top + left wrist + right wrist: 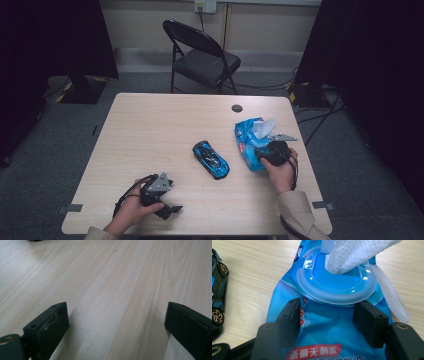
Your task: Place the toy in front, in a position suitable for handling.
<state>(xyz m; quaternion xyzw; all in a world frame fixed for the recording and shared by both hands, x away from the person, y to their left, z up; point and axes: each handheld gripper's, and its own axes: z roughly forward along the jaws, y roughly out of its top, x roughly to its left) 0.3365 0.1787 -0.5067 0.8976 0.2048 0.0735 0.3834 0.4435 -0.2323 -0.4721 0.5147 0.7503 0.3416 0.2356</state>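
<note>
At table's right edge, wipes pack is straddled by right gripper, jaws spread, contact w/ pack unclear; pack's near end is cut off. Left gripper is held spread over bare table.

One pack of wet wipes on the table; one toy car left of the pack; one folding chair beyond the table; two grippers: left gripper, right gripper.

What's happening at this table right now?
A person works two hand-held grippers at a wooden table. The right gripper hovers, jaws open, over a blue wet-wipe pack with its lid flipped open and a white wipe sticking out. The left gripper rests open on bare wood. A blue toy car lies between them.
</note>
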